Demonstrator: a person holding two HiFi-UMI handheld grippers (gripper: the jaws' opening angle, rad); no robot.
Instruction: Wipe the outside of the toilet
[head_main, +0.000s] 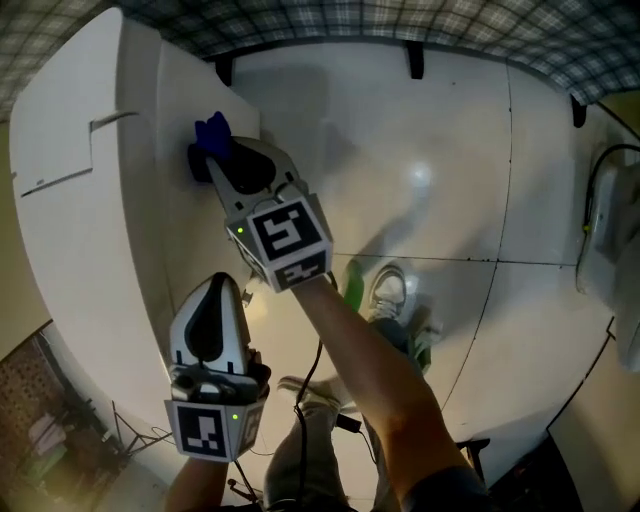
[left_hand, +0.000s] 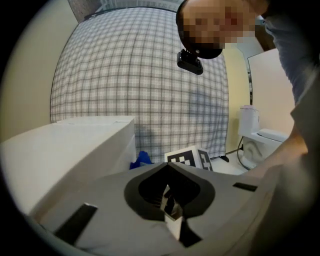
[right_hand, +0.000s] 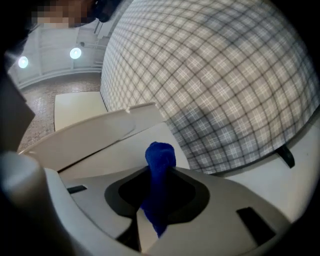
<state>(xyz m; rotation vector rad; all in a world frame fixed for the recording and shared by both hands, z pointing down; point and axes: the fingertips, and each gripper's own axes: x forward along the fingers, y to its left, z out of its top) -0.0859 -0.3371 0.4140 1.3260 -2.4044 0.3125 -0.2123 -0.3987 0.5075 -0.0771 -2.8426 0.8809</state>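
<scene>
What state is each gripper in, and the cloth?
Right gripper: shut on cloth.
Left gripper: shut, empty.
Cloth: bunched, sticking out past the jaws, at the toilet's side.

Head view steeply down on white fixture (head_main: 80, 200) and floor (head_main: 430, 180), both gripper views close beside it, facing the plaid curtain (right_hand: 225, 85) all three share.
</scene>
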